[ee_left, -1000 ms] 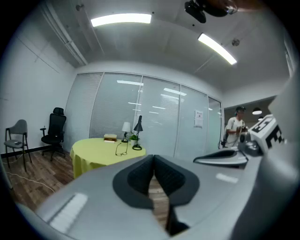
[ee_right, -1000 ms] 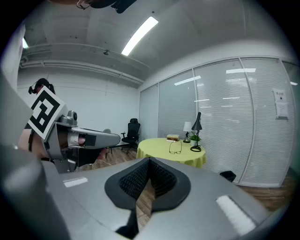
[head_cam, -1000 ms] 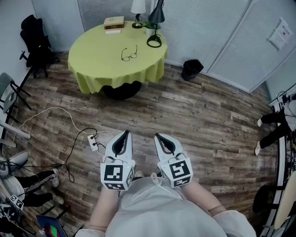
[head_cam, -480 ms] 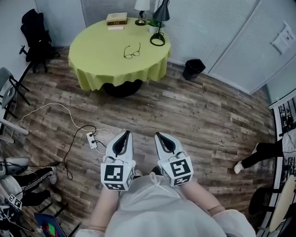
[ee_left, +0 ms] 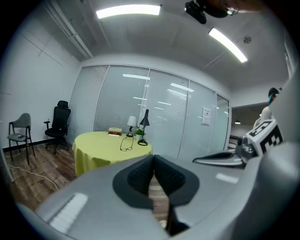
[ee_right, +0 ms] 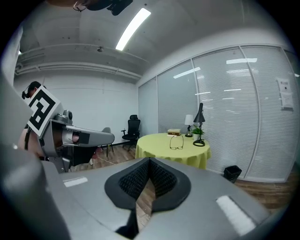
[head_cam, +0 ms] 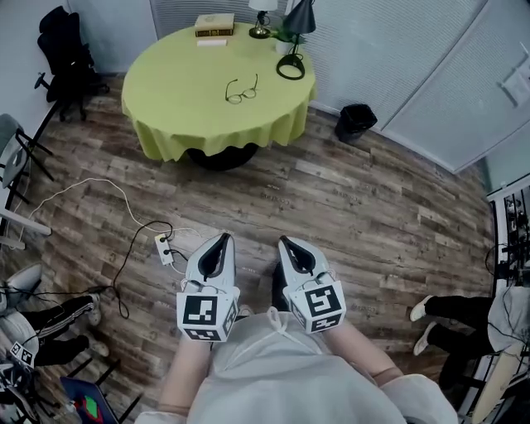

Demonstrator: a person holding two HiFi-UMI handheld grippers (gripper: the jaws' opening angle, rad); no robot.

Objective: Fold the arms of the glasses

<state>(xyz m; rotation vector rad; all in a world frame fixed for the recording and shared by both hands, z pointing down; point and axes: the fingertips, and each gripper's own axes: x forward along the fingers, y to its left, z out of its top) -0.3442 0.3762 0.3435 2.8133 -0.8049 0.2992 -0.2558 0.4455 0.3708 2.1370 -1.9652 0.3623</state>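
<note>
Bin: a black waste bin (head_cam: 356,122) stands on the floor well ahead of the right gripper (head_cam: 282,241) and off to its right, by the glass wall; its contents cannot be made out.
Glasses: the glasses (head_cam: 241,89) lie on the round table (head_cam: 166,108), far ahead of both grippers and roughly between the lines they point along, arms spread open.
Left gripper: the left gripper (head_cam: 223,238) has its jaws closed together with nothing between the pads, and touches nothing.
Right gripper: its jaws are also pressed together and empty, and it sits just beside the left one.
Hands: both grippers are held close in front of the person's body, side by side, pointing forward toward the table and slightly downward, marker cubes nearest the body.
Table: it is covered by a yellow-green cloth; beyond the glasses at its far edge are a book (head_cam: 214,24), a small white-shaded lamp (head_cam: 262,15) and a black desk lamp (head_cam: 294,41).
Floor: wood planks; a power strip (head_cam: 166,248) with cables lies just left of the left gripper.
Room: a black office chair (head_cam: 66,58) stands far ahead to the left; frosted glass panels with blinds run behind the table; another person's legs (head_cam: 451,310) show off to the right of the right gripper.
</note>
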